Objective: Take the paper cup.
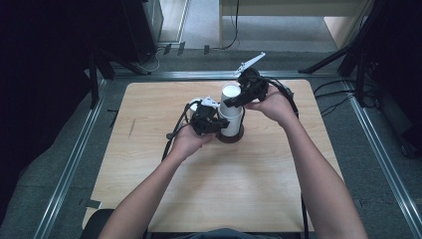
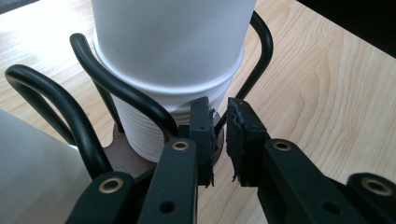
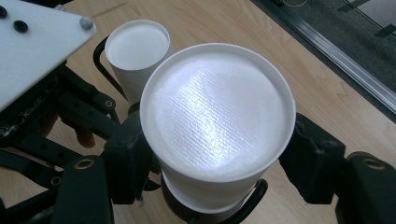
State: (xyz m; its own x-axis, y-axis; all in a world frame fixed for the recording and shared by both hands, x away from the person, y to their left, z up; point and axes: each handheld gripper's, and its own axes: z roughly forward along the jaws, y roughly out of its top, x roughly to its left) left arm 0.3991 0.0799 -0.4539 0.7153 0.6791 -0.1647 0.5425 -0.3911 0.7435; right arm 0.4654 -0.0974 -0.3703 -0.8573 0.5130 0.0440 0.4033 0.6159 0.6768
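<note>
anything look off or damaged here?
Left gripper: the inner faces of its pads look chipped and ragged. Otherwise fine: the upside-down white cups stand straight in the black wire holder, nothing spilled.

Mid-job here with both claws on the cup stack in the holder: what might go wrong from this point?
1. The right claw squeezes the top cup by its thin wall; too much pressure may dent it.
2. That cup sits nested in the cup below, so lifting may drag both up.
3. The left claw pinches the black wire holder near its base; if that slips, the holder could tip toward the second cup.
</note>
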